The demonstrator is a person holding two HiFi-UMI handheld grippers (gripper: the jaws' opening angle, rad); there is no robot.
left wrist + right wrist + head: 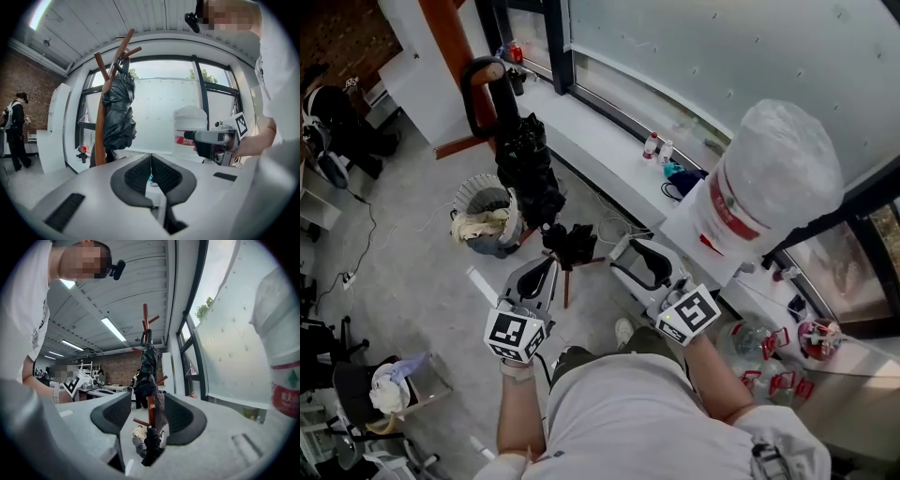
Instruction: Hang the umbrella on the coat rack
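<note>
Hanging on coat rack (442, 42) at 11 o'clock: black furled umbrella (525, 159) | left hand-held gripper (551, 264) clenched, empty | right hand-held gripper (628, 253) released

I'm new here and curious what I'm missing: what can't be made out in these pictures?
- Print on the water jug: too small in the head view, cut off by the edge in the right gripper view.
- Contents of the waste basket: head view, too small.
- Where the umbrella hooks onto the coat rack: left gripper view, too small and dark.
</note>
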